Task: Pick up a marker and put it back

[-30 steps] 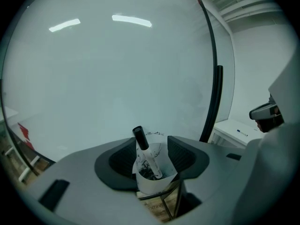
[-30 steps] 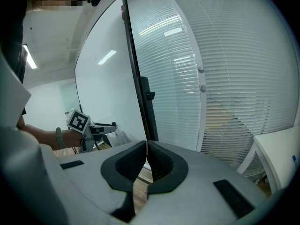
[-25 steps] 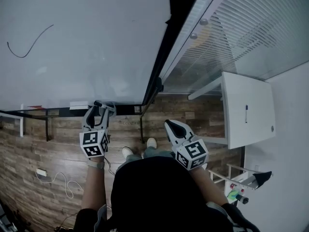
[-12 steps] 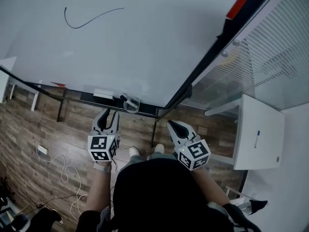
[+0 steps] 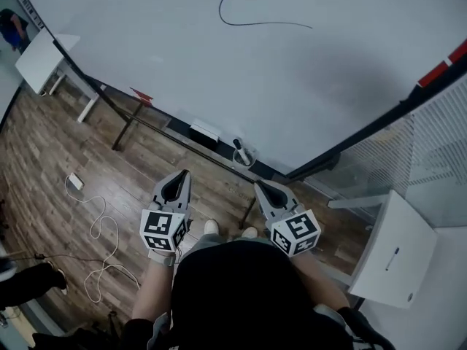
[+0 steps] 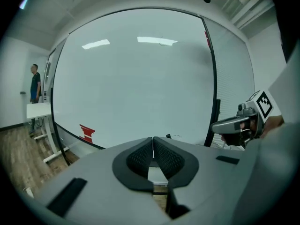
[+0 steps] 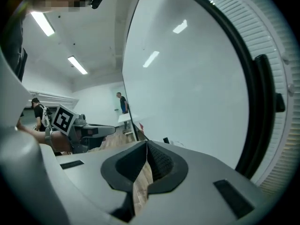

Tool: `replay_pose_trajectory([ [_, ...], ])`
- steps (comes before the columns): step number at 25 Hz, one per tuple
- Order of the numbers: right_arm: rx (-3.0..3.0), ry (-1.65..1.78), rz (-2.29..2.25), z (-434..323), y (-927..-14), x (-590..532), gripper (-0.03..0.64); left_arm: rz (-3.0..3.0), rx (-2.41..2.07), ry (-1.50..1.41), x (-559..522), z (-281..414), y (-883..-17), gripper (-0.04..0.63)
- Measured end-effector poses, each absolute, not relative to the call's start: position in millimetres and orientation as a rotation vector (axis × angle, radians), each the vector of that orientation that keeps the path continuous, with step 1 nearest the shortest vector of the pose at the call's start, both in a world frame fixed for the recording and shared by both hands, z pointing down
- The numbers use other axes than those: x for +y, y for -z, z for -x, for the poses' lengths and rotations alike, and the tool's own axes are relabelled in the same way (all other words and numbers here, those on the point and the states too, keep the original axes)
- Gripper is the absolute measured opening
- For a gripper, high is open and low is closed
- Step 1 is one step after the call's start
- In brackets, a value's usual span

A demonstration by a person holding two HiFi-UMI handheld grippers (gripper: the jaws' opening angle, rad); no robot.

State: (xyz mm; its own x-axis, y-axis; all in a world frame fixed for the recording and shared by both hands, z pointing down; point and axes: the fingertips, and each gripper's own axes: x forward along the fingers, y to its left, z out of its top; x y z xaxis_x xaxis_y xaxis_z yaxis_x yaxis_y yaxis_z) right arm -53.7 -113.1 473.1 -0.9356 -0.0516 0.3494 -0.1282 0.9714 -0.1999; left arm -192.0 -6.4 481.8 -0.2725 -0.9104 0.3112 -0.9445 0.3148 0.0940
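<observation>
Nearest the camera, the person stands back from the board with a tool in each hand, both held level at the waist. The left gripper (image 5: 183,173) has its jaws pressed together with nothing between them; its own view shows the pads meeting in a thin seam. The right gripper (image 5: 258,185) is the same: its pads meet at the tips and only floor shows through the gap below them. Neither touches anything.

Below them is the wood floor (image 5: 87,152), with a white cable (image 5: 98,232) lying loose to the left.

Farther out, the tray (image 5: 222,144) runs along the foot of the whiteboard (image 5: 255,71). The marker (image 5: 241,152) rests there, dark and seemingly set in a small pale holder, just right of a white eraser (image 5: 205,130). It is well apart from both tools. A red mark (image 5: 141,95) sits at the board's lower edge to the left, and a thin drawn line (image 5: 255,23) curves across the upper board.

As things lie, the marker is in its place and both hands are empty. Whether the pick-up is yet to begin or the return is already made cannot be told from this; if it is yet to begin, everything remains: reach, grip, lift and return.
</observation>
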Motion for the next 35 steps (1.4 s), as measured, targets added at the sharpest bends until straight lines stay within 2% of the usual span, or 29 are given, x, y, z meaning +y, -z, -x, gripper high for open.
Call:
replay_pose_trajectory([
  [14,-2.779,-0.253,0.237,118,-467,-47,0.032,-1.511,-2.358,-0.023,76,199,-471,0.018],
  [35,-2.768,-0.212,0.246,110,-467,-42,0.032,-1.601,-2.285,-0.039,63,185,-474,0.018],
])
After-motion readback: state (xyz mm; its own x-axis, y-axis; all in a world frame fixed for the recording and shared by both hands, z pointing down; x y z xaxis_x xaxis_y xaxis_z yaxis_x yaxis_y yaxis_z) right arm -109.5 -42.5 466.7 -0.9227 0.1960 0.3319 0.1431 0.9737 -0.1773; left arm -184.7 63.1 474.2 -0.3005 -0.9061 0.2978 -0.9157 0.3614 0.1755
